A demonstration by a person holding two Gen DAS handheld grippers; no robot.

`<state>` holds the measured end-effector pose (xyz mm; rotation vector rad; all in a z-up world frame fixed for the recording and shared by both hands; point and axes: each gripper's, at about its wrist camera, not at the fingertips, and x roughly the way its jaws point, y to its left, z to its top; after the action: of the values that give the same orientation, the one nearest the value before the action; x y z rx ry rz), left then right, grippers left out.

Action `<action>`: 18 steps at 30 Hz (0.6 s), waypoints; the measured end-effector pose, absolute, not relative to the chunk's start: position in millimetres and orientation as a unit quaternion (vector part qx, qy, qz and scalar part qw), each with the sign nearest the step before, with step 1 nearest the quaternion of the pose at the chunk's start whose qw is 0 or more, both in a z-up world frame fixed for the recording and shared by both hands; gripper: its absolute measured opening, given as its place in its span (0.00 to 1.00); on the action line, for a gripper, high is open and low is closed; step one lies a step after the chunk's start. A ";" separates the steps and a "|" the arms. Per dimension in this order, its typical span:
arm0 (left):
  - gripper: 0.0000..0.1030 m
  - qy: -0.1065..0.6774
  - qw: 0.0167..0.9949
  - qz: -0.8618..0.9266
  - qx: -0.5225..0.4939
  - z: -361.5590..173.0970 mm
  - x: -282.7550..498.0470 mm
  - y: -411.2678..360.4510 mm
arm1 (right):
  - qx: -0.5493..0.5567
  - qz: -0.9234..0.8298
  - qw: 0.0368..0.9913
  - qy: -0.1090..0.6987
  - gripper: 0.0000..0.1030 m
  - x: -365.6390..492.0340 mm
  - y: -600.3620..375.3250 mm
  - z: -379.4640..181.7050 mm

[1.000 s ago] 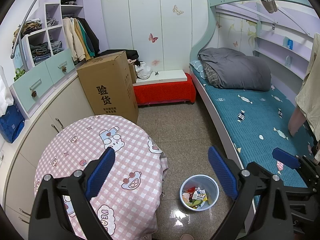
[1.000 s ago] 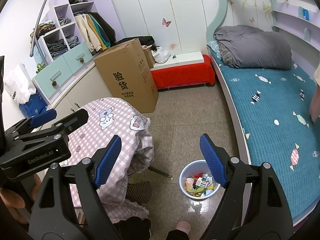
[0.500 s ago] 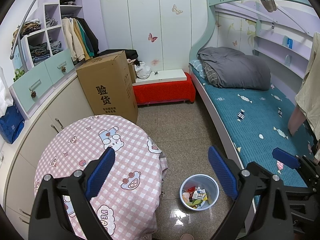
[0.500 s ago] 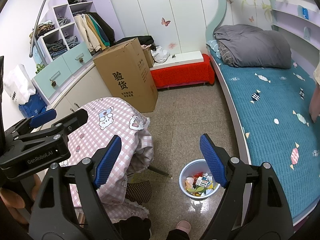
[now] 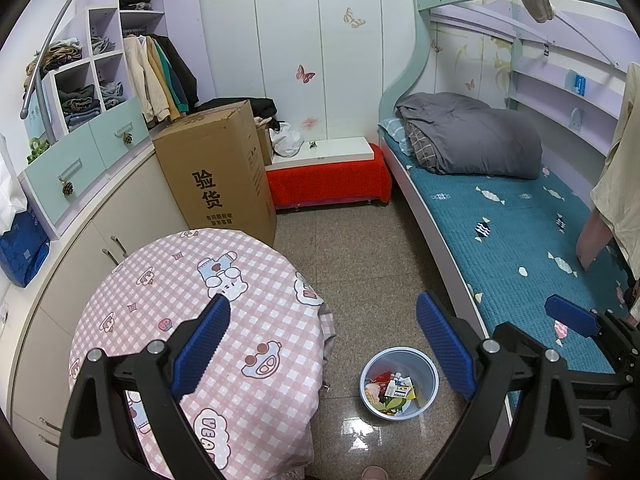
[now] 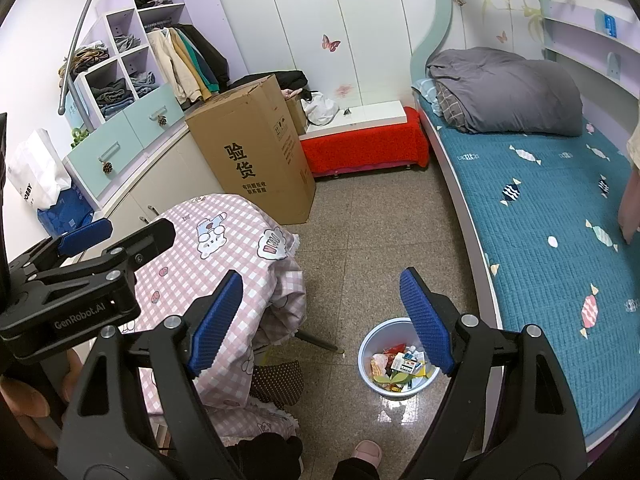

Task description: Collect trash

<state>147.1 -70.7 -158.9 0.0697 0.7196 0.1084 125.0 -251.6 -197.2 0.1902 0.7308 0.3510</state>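
both tools wide open, empty: left tool (image 5: 322, 340), right tool (image 6: 322, 312); trash in bin (image 6: 396, 360) on floor

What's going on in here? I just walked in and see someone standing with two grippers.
A person is collecting trash, a gripper in each hand. Both the left gripper and the right gripper are open and empty, held above the floor. The bin, on the floor between the table and the bed, already holds wrappers. No loose trash shows on the table or floor.
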 end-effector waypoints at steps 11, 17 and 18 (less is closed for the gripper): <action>0.90 0.354 0.933 0.052 0.035 -162.0 146.1 -68.6 | 0.094 0.168 0.914 0.358 0.77 120.6 -252.3 -201.5; 0.90 0.356 0.932 0.051 0.035 -162.7 146.6 -67.5 | 0.096 0.168 0.913 0.360 0.77 120.7 -253.1 -202.6; 0.90 0.356 0.932 0.051 0.035 -162.6 146.6 -67.5 | 0.096 0.168 0.913 0.360 0.77 119.9 -253.4 -202.8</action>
<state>146.6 -67.5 -162.6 0.0715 0.7283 0.1051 119.9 -253.4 -202.8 0.1981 0.7424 0.3453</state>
